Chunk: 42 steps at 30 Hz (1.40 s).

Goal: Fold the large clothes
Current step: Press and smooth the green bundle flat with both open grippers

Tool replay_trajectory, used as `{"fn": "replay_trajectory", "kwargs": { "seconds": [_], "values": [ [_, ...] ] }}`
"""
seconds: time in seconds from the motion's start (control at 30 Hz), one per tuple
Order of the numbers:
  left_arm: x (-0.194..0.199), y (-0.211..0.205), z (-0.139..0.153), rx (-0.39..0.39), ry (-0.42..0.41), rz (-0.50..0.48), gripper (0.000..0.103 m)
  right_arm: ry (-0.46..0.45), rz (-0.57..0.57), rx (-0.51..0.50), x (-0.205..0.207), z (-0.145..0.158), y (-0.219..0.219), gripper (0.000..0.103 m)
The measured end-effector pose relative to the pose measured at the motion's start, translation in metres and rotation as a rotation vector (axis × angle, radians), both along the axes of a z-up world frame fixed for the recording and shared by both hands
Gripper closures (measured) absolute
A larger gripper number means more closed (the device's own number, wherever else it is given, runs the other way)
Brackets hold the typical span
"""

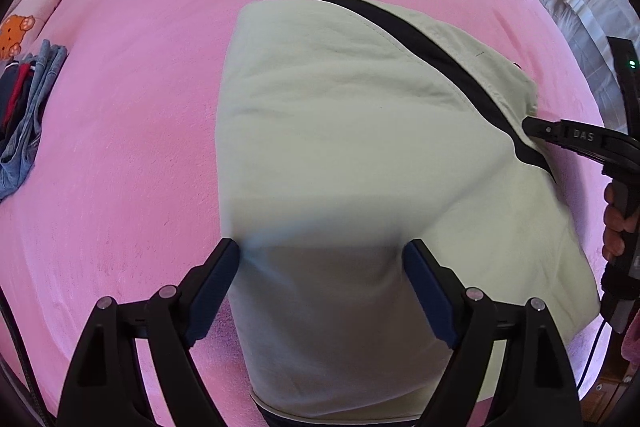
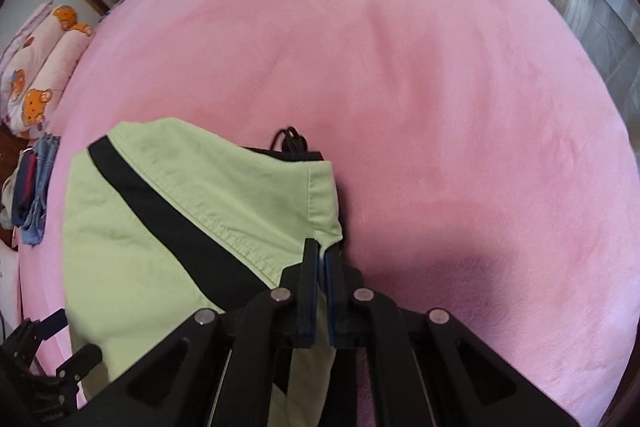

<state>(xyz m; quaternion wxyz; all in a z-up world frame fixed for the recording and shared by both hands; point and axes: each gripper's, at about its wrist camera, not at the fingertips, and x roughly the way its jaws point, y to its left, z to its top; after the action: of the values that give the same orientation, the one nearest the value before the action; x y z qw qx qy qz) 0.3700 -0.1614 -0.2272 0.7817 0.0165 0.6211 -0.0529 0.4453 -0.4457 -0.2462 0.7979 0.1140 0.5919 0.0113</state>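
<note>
Step in hand, judged from the layout: grasp phase of a fold on the pale green cotton garment with a black diagonal band (image 1: 320,107), spread partly folded on the pink plush bed cover (image 1: 140,107). Right tongs (image 2: 322,247): together, clamped on the hemmed corner of the garment, with green cloth pinched between the blue pads (image 2: 310,291) and a loop of black cord (image 2: 290,141) showing just beyond the tips at the far edge of the cloth. In the left wrist view, right tongs at the right-hand edge of the garment, with the person's hand (image 1: 618,223) on the handle behind. Left tongs (image 1: 322,251): apart, pointing steeply down, straddling the near portion of the garment, left tip at the cloth's left edge, right tip over the cloth; no pinch visible, contact with the fabric not determinable. Next move, as a judgement: close the left tongs on the near edge, confirm that all layers are caught, then lift both held points together and carry them across the panel; keep equal tension to prevent skew or a dropped layer. Risk: soft cloth slipping from a shallow pinch. Containers: none in view, hence no contents to report. Loose pile of blue denim and dark clothing (image 1: 28,115) well to the left of the left tongs, at the bed edge. Bear-print pink pillow (image 2: 40,75) far left, beyond that pile.
</note>
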Motion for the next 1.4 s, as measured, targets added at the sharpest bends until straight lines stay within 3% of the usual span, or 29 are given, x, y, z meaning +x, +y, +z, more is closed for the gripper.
{"fn": "replay_trajectory", "kwargs": {
  "seconds": [0.1, 0.23, 0.4, 0.47, 0.63, 0.77, 0.8, 0.87, 1.0, 1.1, 1.23, 1.4],
  "values": [
    [0.000, -0.001, 0.002, 0.007, 0.006, -0.001, 0.019, -0.023, -0.077, 0.042, -0.003, 0.002, -0.005, 0.097],
    [0.000, 0.010, 0.004, -0.016, 0.021, 0.014, 0.019, -0.063, -0.130, 0.127, -0.016, 0.028, -0.017, 0.093],
    [-0.009, 0.018, 0.008, -0.029, 0.026, 0.033, 0.019, -0.105, -0.060, 0.178, -0.051, 0.063, -0.003, 0.093],
    [-0.015, 0.019, 0.012, -0.068, 0.027, 0.054, 0.021, -0.101, -0.016, 0.211, -0.065, 0.067, 0.010, 0.093],
    [-0.037, 0.013, 0.019, -0.223, 0.017, 0.075, 0.036, -0.086, 0.068, 0.333, -0.102, 0.059, 0.050, 0.094],
    [-0.054, -0.003, 0.014, -0.232, 0.007, 0.029, 0.066, -0.044, 0.109, 0.378, -0.128, 0.033, 0.073, 0.102],
    [-0.056, -0.005, 0.011, -0.242, 0.010, 0.017, 0.081, -0.029, 0.119, 0.373, -0.133, 0.028, 0.080, 0.103],
    [-0.059, -0.005, 0.006, -0.278, 0.036, -0.002, 0.092, -0.017, 0.143, 0.344, -0.142, 0.018, 0.090, 0.103],
    [-0.079, -0.007, -0.018, -0.231, 0.064, 0.004, 0.096, 0.012, 0.131, 0.278, -0.149, 0.004, 0.088, 0.103],
    [-0.090, 0.000, -0.025, -0.248, 0.068, 0.041, 0.097, 0.019, 0.069, 0.268, -0.156, -0.002, 0.075, 0.103],
    [-0.093, 0.009, -0.027, -0.268, 0.071, 0.082, 0.099, 0.001, 0.016, 0.248, -0.164, 0.002, 0.055, 0.103],
    [-0.100, 0.014, -0.019, -0.238, 0.059, 0.052, 0.100, 0.001, -0.002, 0.206, -0.175, 0.007, 0.035, 0.103]
  ]
}}
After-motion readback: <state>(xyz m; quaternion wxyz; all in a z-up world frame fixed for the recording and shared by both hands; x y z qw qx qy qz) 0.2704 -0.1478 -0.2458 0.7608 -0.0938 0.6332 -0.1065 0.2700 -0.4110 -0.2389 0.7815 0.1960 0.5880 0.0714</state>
